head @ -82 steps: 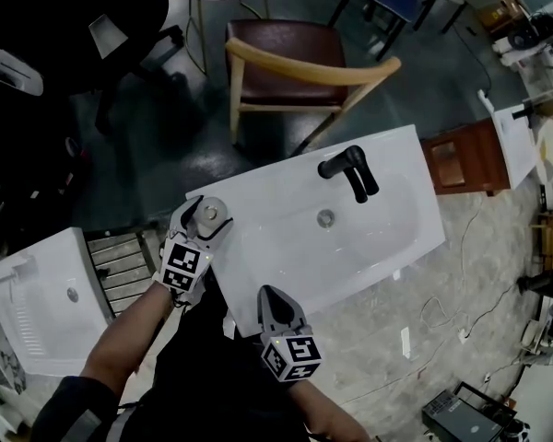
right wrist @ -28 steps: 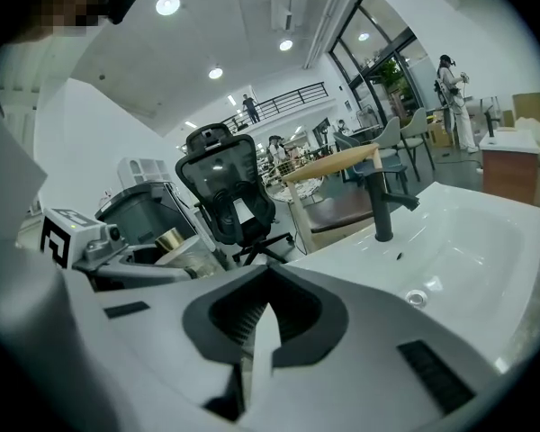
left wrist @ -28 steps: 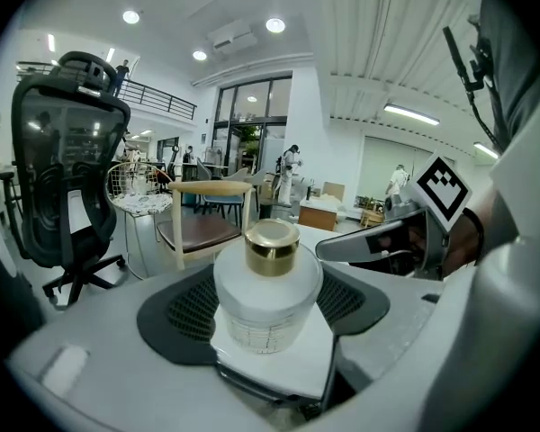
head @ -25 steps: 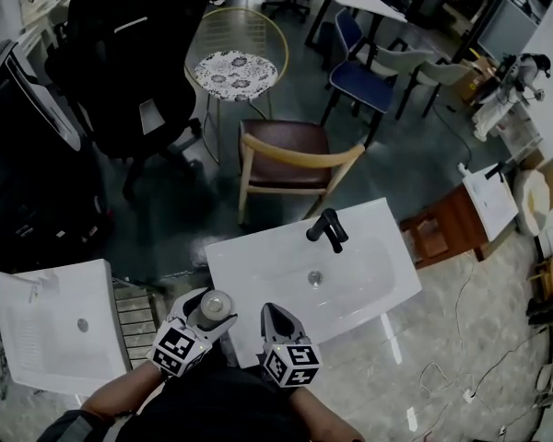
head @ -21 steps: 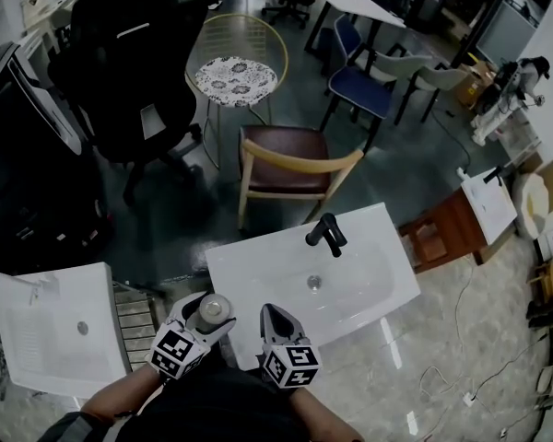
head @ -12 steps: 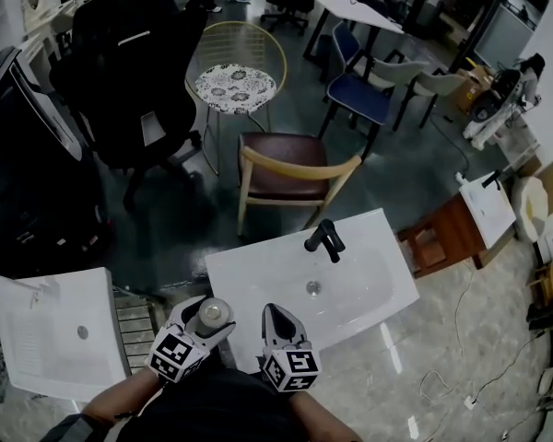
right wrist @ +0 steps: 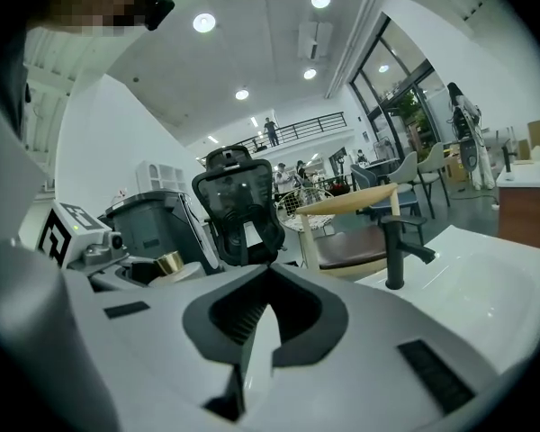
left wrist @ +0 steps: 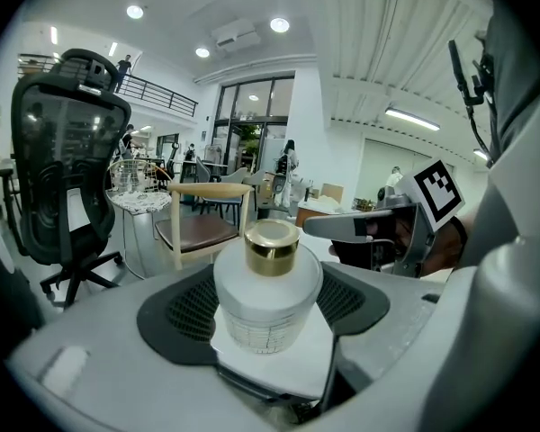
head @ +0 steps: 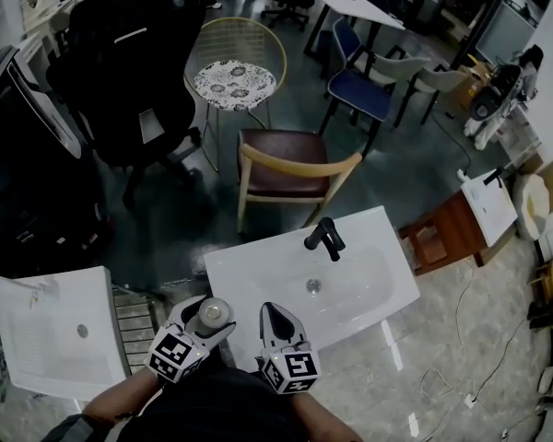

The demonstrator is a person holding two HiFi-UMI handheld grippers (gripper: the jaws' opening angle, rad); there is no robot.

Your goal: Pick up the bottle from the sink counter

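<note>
The white sink tabletop (head: pixel 373 251) lies in front of you, with its black faucet (head: pixel 324 238) at the far edge and the drain (head: pixel 313 285) in the basin. Beyond the far edge are a black office chair (head: pixel 129 53), a wood chair (head: pixel 290 175) with a brown seat, and a round table (head: pixel 233 83) with a patterned top. A second white sink (head: pixel 46 334) lies well off to your left.

Your left tongs (head: pixel 203 322) are clamped on the bottle (left wrist: pixel 268 288), with one jaw pad pressed to each side of its body. They hold it upright by the tabletop's left edge, close to the near left corner. You cannot tell from above whether it hangs over that edge or just off it. Your right tongs (right wrist: pixel 261 324) are beside them at the near edge, with the jaws closed together on nothing.

The only print is the black-and-white square code on each cube (head: pixel 290 368). A faint grid on the bottle's lower body is too fine to read.

The head view shows only the round cap (head: pixel 212 312) from above. The left gripper view adds the frosted white, squat body under a gold cap, with the wood chair behind it. The right gripper view shows the faucet standing upright, and a sliver of the gold cap at its left.
</note>
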